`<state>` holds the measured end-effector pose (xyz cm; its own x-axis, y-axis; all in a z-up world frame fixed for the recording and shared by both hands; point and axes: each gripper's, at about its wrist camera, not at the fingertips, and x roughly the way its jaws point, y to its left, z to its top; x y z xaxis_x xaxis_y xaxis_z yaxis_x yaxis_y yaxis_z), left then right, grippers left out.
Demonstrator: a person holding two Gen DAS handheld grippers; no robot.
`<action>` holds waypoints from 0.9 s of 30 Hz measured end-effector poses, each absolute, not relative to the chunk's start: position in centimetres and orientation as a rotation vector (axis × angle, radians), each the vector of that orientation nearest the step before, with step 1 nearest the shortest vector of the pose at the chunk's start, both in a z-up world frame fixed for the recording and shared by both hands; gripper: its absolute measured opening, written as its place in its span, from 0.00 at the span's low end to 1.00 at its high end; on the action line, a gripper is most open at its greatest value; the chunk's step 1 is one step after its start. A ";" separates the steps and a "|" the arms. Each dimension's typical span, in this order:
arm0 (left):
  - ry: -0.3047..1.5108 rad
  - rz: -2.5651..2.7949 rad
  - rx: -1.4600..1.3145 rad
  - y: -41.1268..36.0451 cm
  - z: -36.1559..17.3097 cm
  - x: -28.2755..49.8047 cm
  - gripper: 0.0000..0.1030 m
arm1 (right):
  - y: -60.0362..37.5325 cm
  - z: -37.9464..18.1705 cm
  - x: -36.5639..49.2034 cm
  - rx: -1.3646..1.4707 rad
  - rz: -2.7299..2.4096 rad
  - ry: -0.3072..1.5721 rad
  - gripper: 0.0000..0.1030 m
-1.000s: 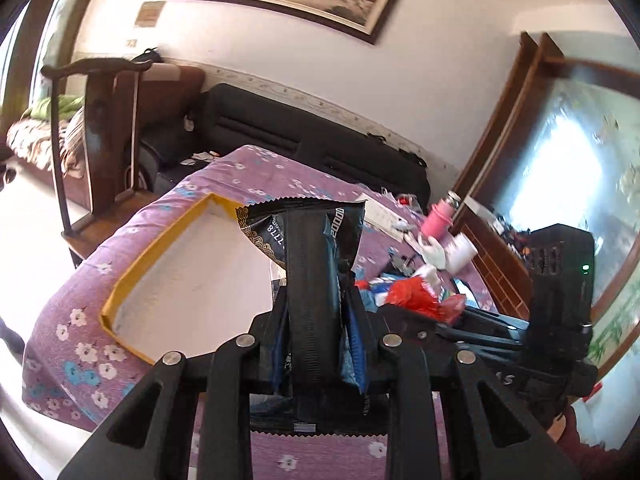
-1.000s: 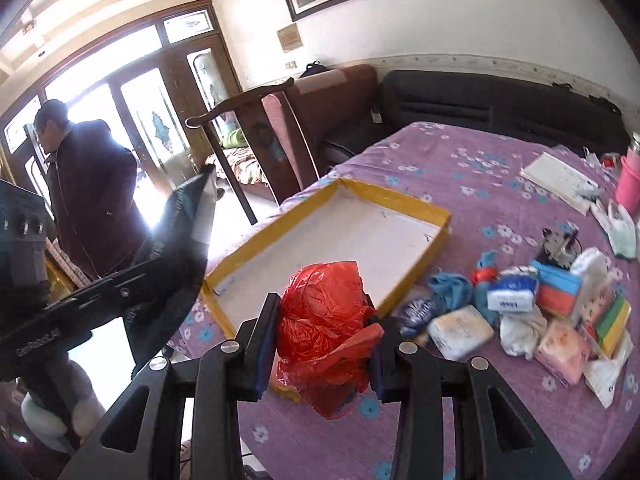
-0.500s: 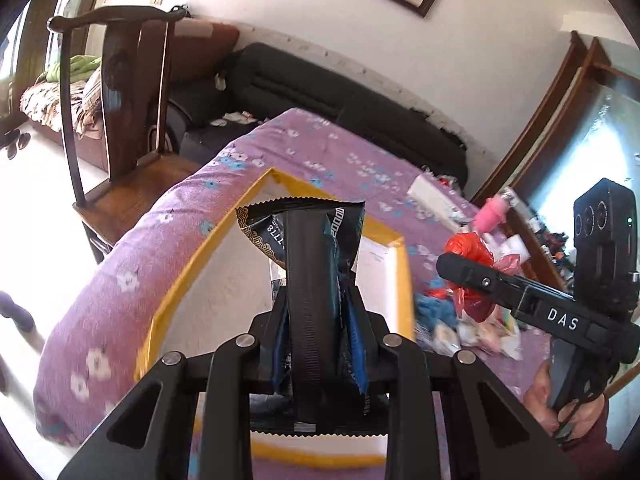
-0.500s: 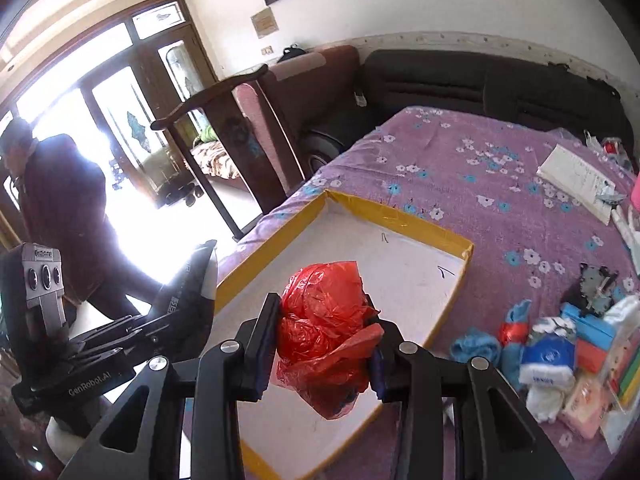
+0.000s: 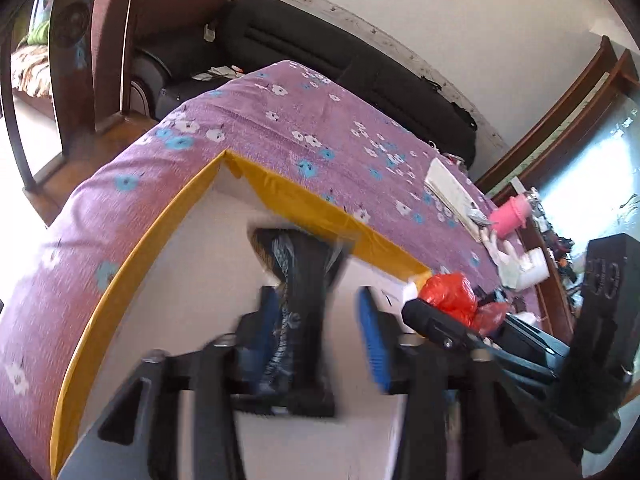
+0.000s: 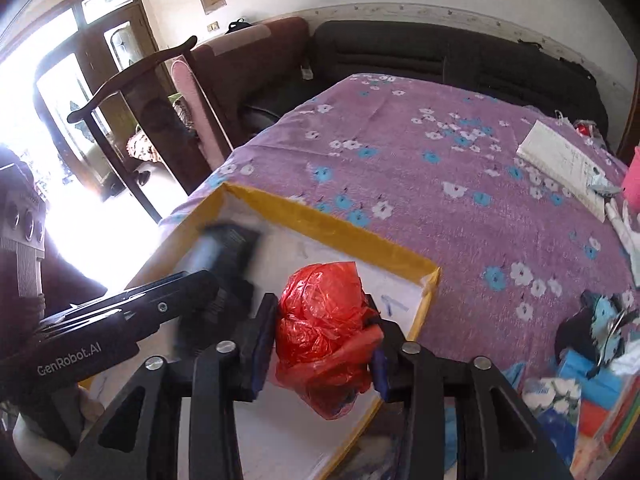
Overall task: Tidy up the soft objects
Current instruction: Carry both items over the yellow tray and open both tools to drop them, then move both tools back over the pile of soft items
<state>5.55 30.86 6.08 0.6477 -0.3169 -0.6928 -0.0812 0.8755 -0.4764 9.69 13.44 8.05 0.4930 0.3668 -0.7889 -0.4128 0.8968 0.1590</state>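
Note:
My left gripper (image 5: 320,320) hangs over the white floor of the yellow-rimmed tray (image 5: 304,204). Its jaws stand apart, and the black snack packet (image 5: 304,304) lies blurred between them, against the left pad only. The packet also shows in the right wrist view (image 6: 224,252), inside the tray's (image 6: 328,220) far left corner. My right gripper (image 6: 322,336) is shut on a crumpled red plastic bag (image 6: 324,332) and holds it above the tray's right side. The bag also shows in the left wrist view (image 5: 452,296).
The tray lies on a purple flowered tablecloth (image 6: 420,152). A pile of small soft items (image 6: 592,392) lies right of the tray. A white notebook (image 6: 564,164) and a pink cup (image 5: 512,216) sit farther back. A wooden chair (image 6: 132,92) and black sofa (image 6: 420,56) stand behind the table.
Both grippers have moved down and forward over the tray. My left gripper's jaws have spread apart and the black packet is slipping free. The right gripper keeps its hold on the red bag.

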 end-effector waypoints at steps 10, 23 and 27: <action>0.820 -0.111 -0.434 29.4 8.2 1.4 0.66 | 9.9 10.6 7.8 -0.018 0.450 0.862 0.69; 0.712 -0.180 -0.262 20.3 12.3 -7.8 0.78 | -0.5 13.2 -2.7 -0.001 0.371 0.703 0.79; 0.735 -0.192 -0.264 18.1 11.7 -9.0 0.78 | -4.8 13.1 -4.6 0.041 0.326 0.704 0.80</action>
<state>-9.02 18.07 11.66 0.7263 -0.2638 -0.6347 0.0802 0.9496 -0.3030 -4.57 -4.77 13.07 0.7137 0.3083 -0.6289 -0.2808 0.9486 0.1463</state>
